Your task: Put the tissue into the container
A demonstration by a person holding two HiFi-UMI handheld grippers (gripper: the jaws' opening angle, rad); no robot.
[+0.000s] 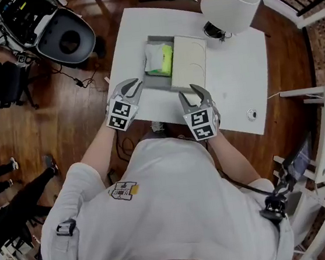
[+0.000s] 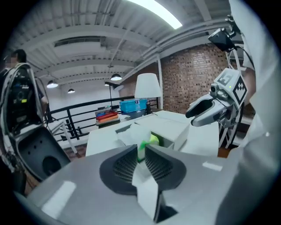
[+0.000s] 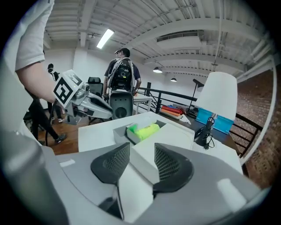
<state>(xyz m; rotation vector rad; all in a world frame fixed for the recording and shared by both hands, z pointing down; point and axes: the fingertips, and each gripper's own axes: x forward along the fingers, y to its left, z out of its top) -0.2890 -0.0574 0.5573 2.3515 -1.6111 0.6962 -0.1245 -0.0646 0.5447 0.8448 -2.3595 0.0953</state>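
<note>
Since the tissue pack [image 1: 159, 60] already lay inside the grey container [image 1: 158, 81] at upper centre, I judged only its half-slid lid [image 1: 189, 61] left. My left gripper [image 1: 133, 86] was pinched together, empty. My right gripper [image 1: 196, 93] stood narrow around the lid's near edge, grip unclear.

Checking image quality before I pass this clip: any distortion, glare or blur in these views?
Head view: sharp, evenly lit. Left gripper view: fisheye bending, dark corners, glare from the ceiling light. Right gripper view: same bending, tissue in the container shows clearly.
</note>
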